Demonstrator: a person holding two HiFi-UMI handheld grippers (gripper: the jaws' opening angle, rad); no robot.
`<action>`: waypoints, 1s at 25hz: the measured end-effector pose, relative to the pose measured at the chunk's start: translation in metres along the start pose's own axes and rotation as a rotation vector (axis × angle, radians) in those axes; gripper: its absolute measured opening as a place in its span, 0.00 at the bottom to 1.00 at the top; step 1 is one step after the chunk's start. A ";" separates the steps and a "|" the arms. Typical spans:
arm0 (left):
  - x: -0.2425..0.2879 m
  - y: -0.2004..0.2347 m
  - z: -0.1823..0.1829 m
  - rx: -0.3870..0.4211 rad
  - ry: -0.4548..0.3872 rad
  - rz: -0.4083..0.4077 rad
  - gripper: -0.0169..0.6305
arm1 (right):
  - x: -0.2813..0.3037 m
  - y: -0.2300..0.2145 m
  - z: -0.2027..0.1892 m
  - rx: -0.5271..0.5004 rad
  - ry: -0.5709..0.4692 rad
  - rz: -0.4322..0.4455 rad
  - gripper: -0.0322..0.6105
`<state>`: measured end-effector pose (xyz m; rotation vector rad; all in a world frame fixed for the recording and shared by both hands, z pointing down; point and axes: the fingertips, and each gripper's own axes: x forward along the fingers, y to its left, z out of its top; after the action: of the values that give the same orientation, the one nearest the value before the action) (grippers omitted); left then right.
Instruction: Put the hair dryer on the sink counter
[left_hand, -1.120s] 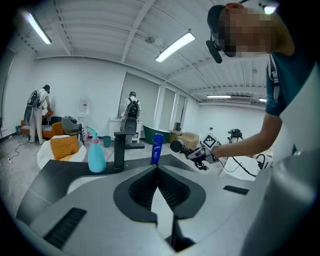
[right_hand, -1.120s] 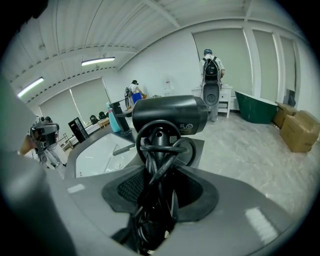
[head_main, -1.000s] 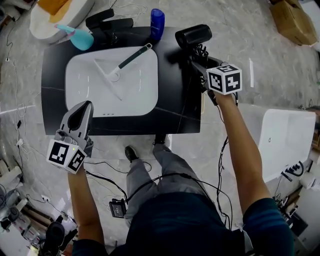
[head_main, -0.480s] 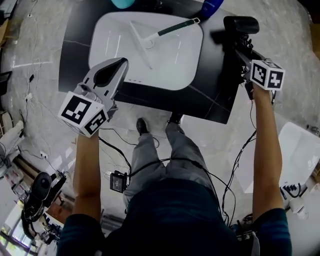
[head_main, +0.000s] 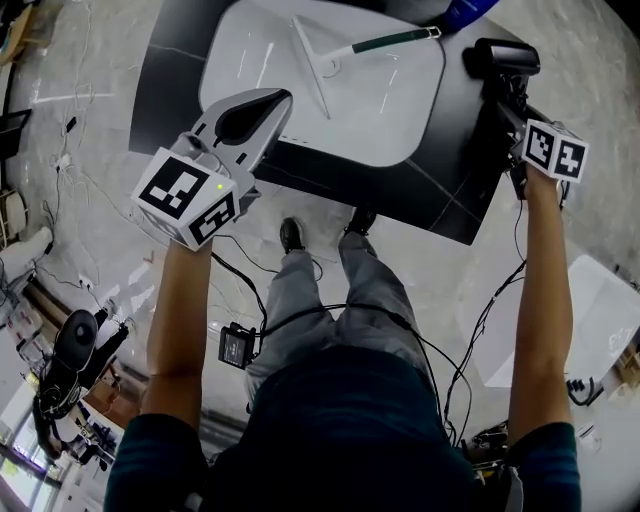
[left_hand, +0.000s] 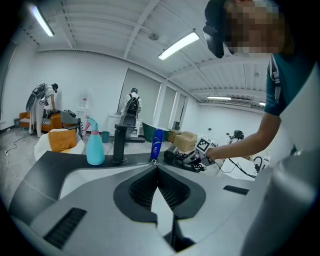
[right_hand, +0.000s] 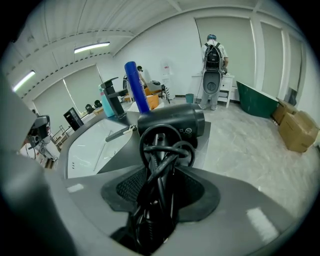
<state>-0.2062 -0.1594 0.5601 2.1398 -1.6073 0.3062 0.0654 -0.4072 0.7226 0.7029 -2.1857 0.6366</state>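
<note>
1. Closest to the person, on the left, the left gripper (left_hand: 156, 165) hung over the near left part of the worktop (head_main: 440, 195). Its fingers (left_hand: 142, 187) were pressed together tip to tip with nothing between them.
2. Over on the right, the right gripper (right_hand: 160, 170) pointed down at the worktop's right end. Its fingers (right_hand: 128, 185) had just been easing apart, yet the hair dryer (right_hand: 172, 122) sat between them by its handle and looped black cord, pads against the bundle.
3. Out past those fingertips, the dryer's black barrel lay crosswise at the far right corner of the dark worktop, beside the sink (head_main: 360, 110). Whether it rested on the surface could not be told.
4. Inside the white sink, a dark-handled cleaning tool (head_main: 385, 43) lay at a slant, white head down in the basin.
5. Farther back, a blue bottle (right_hand: 136, 92) stood upright just beside the dryer, then a black faucet (left_hand: 119, 142), and left of that a teal spray bottle (left_hand: 95, 147).
</note>
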 end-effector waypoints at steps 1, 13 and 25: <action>-0.001 0.000 0.000 -0.001 0.001 -0.001 0.03 | 0.001 0.000 0.000 -0.001 0.001 -0.005 0.35; -0.019 -0.003 0.010 -0.011 -0.011 -0.022 0.03 | -0.002 0.005 -0.001 0.034 0.032 -0.041 0.46; -0.055 -0.007 0.046 0.032 -0.048 -0.038 0.03 | -0.060 0.015 0.027 0.071 -0.055 -0.103 0.48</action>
<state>-0.2198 -0.1327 0.4947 2.2147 -1.5966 0.2724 0.0766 -0.3967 0.6574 0.8735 -2.1695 0.6505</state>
